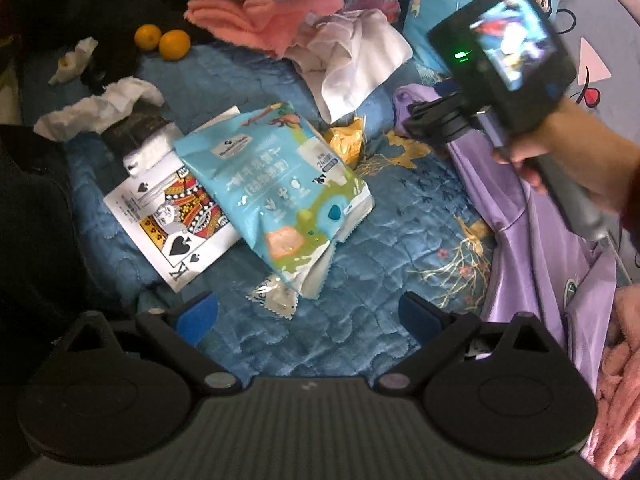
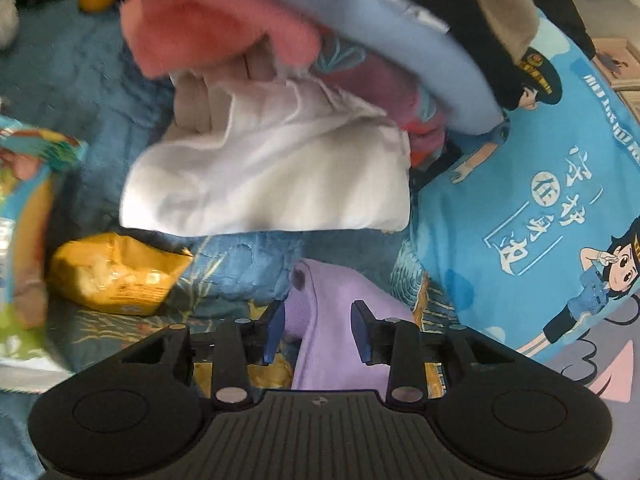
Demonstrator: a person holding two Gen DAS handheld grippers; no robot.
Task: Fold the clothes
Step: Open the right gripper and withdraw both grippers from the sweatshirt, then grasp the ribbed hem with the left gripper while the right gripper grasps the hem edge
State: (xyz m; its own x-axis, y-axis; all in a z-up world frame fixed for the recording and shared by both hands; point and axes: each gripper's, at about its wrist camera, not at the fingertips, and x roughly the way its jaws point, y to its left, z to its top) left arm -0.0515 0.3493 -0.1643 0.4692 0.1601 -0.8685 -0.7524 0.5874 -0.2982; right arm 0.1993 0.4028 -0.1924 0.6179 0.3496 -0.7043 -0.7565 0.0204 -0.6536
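Observation:
A purple garment (image 1: pixel 532 240) lies spread on the blue quilt (image 1: pixel 400 240) at the right. In the right wrist view its corner (image 2: pixel 320 300) runs between the blue pads (image 2: pixel 276 332) of my right gripper (image 2: pixel 318 330). The jaws stand partly apart and do not visibly pinch the cloth. In the left wrist view a hand holds the right gripper (image 1: pixel 416 120) over that same corner. My left gripper (image 1: pixel 308 316) hovers wide open above bare quilt, with nothing between its fingers.
A pile of clothes lies at the back: a pink fleece (image 1: pixel 256 20), a white garment (image 1: pixel 352 60) and light blue cloth (image 2: pixel 400 40). A blue snack bag (image 1: pixel 280 188), a large playing card (image 1: pixel 172 216), a yellow packet (image 2: pixel 120 280), two oranges (image 1: pixel 162 40), tissues (image 1: pixel 100 104) and a blue cartoon pillow (image 2: pixel 540 200) lie about.

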